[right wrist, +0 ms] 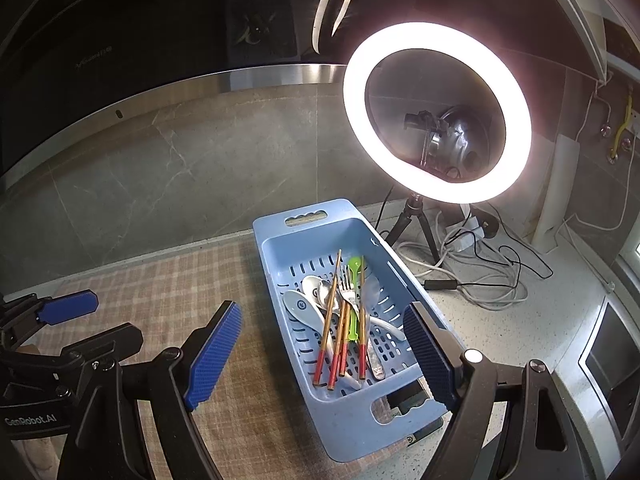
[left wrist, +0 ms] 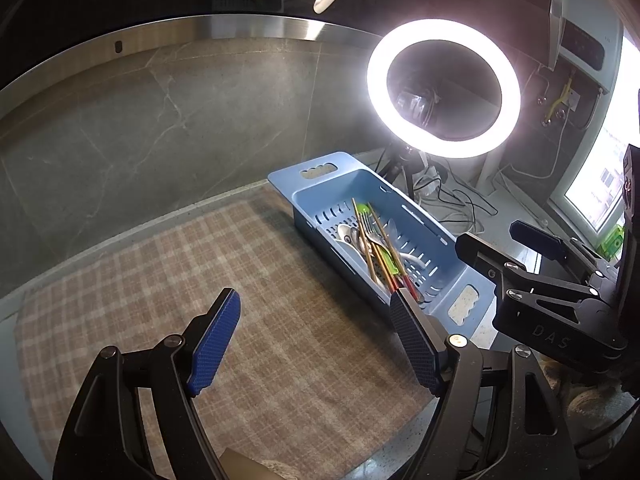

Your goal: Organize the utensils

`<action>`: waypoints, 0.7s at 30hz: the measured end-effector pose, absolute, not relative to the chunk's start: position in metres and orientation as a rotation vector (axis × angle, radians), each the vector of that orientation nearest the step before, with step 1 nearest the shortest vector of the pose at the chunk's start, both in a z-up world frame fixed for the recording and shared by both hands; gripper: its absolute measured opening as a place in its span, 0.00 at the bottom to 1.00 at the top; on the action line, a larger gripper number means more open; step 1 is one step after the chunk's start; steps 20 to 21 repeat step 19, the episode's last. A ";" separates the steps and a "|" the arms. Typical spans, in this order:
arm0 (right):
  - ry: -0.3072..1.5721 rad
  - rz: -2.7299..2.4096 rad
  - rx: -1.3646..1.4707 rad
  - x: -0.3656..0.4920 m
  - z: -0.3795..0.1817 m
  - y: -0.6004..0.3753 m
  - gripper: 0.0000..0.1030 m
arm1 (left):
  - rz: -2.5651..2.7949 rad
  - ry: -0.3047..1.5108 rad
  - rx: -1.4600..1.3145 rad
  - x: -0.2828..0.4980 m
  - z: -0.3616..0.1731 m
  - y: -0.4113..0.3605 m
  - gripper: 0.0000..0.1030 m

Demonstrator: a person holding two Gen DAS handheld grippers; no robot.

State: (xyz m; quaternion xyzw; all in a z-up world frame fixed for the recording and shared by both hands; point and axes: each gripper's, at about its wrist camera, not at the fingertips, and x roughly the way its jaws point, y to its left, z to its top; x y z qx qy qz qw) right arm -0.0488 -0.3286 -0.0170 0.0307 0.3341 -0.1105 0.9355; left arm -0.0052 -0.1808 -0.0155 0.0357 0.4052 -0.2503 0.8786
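Observation:
A light blue slotted basket (right wrist: 280, 240) (left wrist: 400, 196) stands on the right side of a checked cloth (left wrist: 248, 280). In it lie red-tipped wooden chopsticks (right wrist: 329, 320), a metal fork (right wrist: 346, 284), white ceramic spoons (right wrist: 298, 304) and a green plastic utensil (right wrist: 353, 304); the same pile shows in the left wrist view (left wrist: 376, 240). My left gripper (left wrist: 316, 312) is open and empty above the cloth, left of the basket. My right gripper (right wrist: 320, 320) is open and empty, its fingers straddling the basket's near end from above.
A lit ring light (right wrist: 436, 112) on a small tripod (right wrist: 416, 220) stands behind the basket, with loose cables (right wrist: 480, 264) on the counter to its right. A grey stone wall (left wrist: 160, 128) backs the counter. The cloth (right wrist: 160, 300) lies left of the basket.

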 end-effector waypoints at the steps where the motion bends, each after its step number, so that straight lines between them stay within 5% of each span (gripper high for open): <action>1: 0.684 -0.224 0.063 -0.049 -0.018 -0.329 0.78 | -0.523 0.846 0.073 -0.005 -0.016 -0.181 0.75; 21: 0.692 -0.224 0.046 -0.046 -0.020 -0.332 0.78 | -0.521 0.819 0.082 -0.004 -0.016 -0.181 0.82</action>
